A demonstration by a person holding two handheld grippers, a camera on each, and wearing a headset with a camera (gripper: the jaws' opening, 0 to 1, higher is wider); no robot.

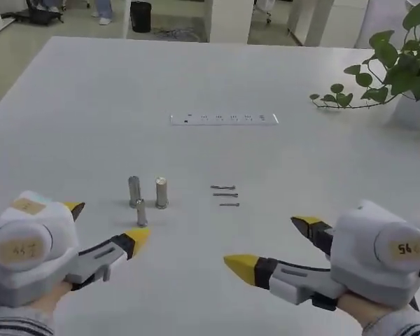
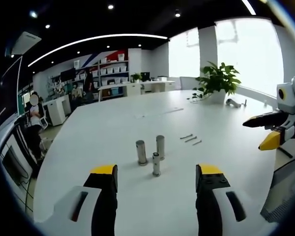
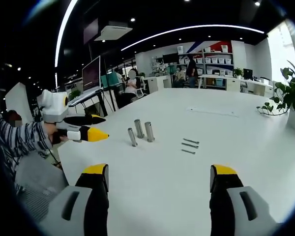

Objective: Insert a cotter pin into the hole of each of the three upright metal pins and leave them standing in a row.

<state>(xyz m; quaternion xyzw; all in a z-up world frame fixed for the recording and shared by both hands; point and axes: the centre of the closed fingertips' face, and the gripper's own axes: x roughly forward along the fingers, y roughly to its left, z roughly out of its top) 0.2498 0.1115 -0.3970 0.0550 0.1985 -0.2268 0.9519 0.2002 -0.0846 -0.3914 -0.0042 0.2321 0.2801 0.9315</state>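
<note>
Three upright metal pins (image 1: 148, 194) stand in a tight cluster left of the table's middle; they also appear ahead of the left jaws (image 2: 151, 151) and in the right gripper view (image 3: 140, 131). Three thin cotter pins (image 1: 225, 195) lie side by side to their right, seen too as cotter pins (image 2: 191, 139) and cotter pins (image 3: 190, 145). My left gripper (image 1: 106, 225) hovers open just in front-left of the metal pins, holding nothing. My right gripper (image 1: 274, 245) is open and empty, nearer than the cotter pins.
A white power strip (image 1: 224, 119) lies across the table beyond the pins. A potted plant (image 1: 395, 66) trails leaves at the far right corner. People and shelving stand in the room behind.
</note>
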